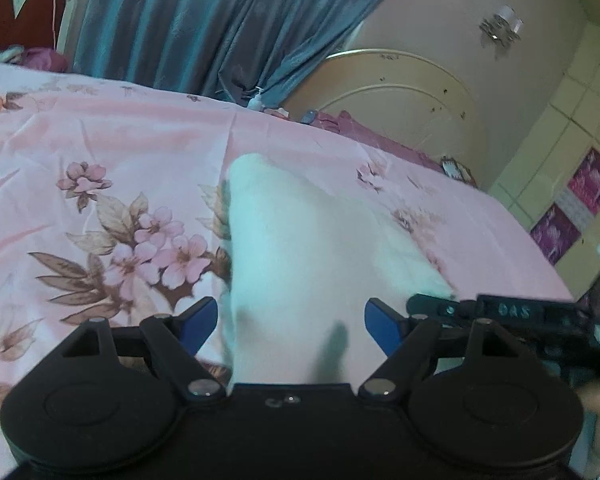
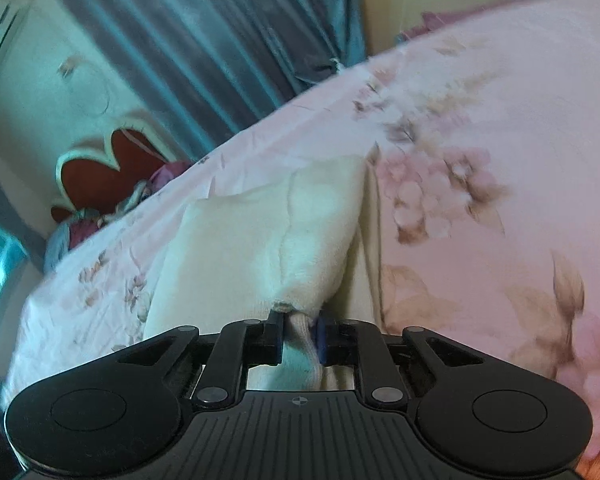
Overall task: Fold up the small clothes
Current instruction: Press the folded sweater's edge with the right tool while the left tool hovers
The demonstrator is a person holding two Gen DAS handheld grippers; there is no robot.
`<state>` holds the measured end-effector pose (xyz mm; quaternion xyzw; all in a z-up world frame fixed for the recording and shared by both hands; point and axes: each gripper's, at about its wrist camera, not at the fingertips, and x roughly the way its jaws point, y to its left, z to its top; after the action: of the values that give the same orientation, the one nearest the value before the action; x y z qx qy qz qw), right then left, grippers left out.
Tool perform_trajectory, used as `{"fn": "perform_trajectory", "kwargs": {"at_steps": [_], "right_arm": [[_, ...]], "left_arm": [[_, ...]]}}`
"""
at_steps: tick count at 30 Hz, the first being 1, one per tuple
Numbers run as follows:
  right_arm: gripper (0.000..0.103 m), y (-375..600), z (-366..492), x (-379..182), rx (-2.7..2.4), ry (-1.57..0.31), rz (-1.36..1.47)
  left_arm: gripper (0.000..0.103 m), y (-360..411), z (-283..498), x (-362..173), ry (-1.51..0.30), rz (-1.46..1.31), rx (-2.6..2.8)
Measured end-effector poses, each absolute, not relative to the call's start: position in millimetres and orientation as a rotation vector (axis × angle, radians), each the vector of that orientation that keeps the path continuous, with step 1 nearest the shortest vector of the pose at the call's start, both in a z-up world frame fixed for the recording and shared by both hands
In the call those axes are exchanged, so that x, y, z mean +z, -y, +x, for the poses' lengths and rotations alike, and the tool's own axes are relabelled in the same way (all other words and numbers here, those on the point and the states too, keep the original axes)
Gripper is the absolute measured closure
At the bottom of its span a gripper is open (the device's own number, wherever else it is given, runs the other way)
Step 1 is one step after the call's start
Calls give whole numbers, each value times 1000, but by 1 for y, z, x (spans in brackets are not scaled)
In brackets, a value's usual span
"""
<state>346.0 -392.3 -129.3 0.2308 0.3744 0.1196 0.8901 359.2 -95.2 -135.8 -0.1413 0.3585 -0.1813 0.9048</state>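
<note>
The right claw (image 2: pixel 299 336) pinches an edge of the white garment (image 2: pixel 260 240) lying on the bed (image 2: pixel 500 140). The left claw (image 1: pixel 291 326) gapes wide over the cloth, gripping nothing.

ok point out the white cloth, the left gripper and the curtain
white cloth (image 1: pixel 300 240), left wrist view, middle of its flat top
left gripper (image 1: pixel 291 326), left wrist view, midway between the blue fingertips
curtain (image 1: pixel 204 20), left wrist view, folds of the blue fabric

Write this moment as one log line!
left tongs: open, over white cloth | right tongs: pinching cloth edge | bedsheet: underneath
</note>
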Motion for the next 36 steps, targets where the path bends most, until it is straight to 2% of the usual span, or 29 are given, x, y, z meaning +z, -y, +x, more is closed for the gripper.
{"fn": "perform_trajectory", "kwargs": {"at_steps": [2,5,7,12,22,30,31,32,36], "right_arm": [[90,394,346,-119,244,-748,432],[90,396,353,-133,220,-813,399],[90,400,353,-140,230,-838,462],[90,408,342,-143,203,-850,501],[90,416,306,-124,227,-851,538],[90,402,273,-138,239,-932,475],[91,401,269,-140,233,-939,461],[98,401,266,-142,226,-949,459],[98,403,262,-142,240,-986,446]], "left_arm": [[24,99,365,-136,-737,-293,-376],[24,108,374,-142,-751,-272,-380],[27,112,379,-151,-790,-260,-382],[23,111,380,-161,-827,-253,-399],[27,95,393,-141,-804,-327,-366],[33,105,407,-146,-823,-283,-356],[36,108,409,-149,-838,-278,-362],[37,108,411,-151,-851,-283,-372],[38,108,412,-154,-863,-290,-378]]}}
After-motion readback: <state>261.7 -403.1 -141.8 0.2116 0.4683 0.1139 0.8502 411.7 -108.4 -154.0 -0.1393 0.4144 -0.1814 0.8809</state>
